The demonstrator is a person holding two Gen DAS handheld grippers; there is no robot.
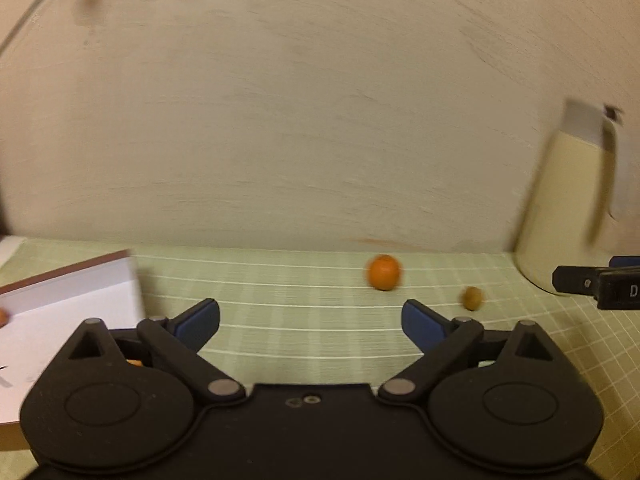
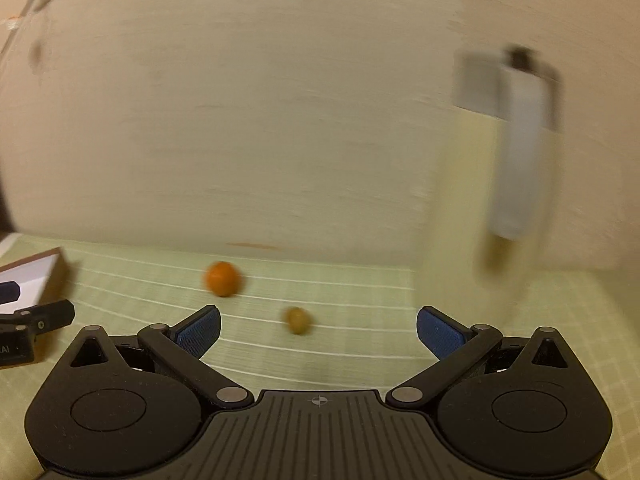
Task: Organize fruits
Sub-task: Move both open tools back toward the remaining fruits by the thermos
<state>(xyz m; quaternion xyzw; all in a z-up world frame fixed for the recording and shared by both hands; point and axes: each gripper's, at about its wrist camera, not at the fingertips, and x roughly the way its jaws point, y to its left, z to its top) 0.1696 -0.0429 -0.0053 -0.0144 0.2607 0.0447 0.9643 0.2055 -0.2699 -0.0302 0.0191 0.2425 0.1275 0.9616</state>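
Fruit lies ahead of both your grippers on the pale green gridded mat (image 1: 304,320), which runs up to a cream wall (image 1: 320,100). Your left gripper (image 1: 311,322) has its jaws wide apart, with nothing between the blue pads (image 1: 198,322); bare mat shows in the gap. Beyond it, close to the wall, sits a round orange fruit (image 1: 384,272), and a smaller brownish-green fruit (image 1: 473,298) rests nearer and to its right, apart from it. At the left of that view you have a white box with a brown rim (image 1: 72,304), and a sliver of something orange (image 1: 2,317) shows at its left edge, too cut off to name. A cream jug with a grey top (image 1: 568,200) stands on the right, and the tip of your right gripper (image 1: 588,282) pokes in just in front of it.

Your right gripper, seen from its own wrist camera (image 2: 318,328), also has jaws spread wide and empty. The small brownish-green fruit (image 2: 297,320) lies on the mat just beyond the gap between the fingers, untouched, with the orange fruit (image 2: 222,279) farther back and left. The jug (image 2: 500,160) is heavily blurred on the right, and the box corner (image 2: 36,272) and your left gripper's fingers (image 2: 44,316) show at the left edge.
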